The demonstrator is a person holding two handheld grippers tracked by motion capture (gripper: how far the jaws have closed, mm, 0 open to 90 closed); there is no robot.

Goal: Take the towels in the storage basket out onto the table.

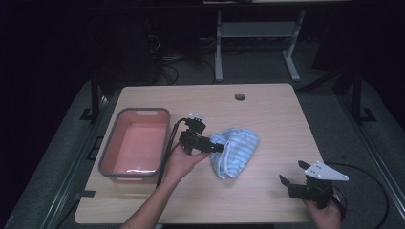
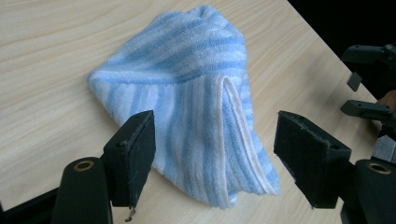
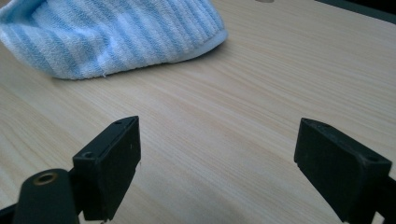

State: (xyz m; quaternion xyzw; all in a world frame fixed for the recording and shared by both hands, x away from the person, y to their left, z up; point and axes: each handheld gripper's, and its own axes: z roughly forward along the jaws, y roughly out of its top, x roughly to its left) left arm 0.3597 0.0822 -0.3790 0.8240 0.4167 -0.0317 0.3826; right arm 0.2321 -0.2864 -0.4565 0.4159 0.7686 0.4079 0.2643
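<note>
On the worktop (image 1: 267, 109), blue striped towel (image 1: 235, 151) crumpled between parted jaws of left hand-held gripper (image 2: 212, 154); right hand-held gripper (image 3: 217, 172) likewise agape, well apart; no legible writing.

- The towel (image 3: 112, 35) is cut off by the top and left edges of the right gripper view, so just its lower edge and part of its striped body can be seen.
- In the high view, the left gripper (image 1: 216, 147) covers the towel's left edge; whether the jaws touch it cannot be told there.
- The right hand (image 1: 325, 212) is cut off by the bottom edge of the high view.
- In the left gripper view, the right gripper (image 2: 369, 84) is cropped by the right edge.
- The room beyond the table (image 1: 267, 109) is too dark to make out.
</note>
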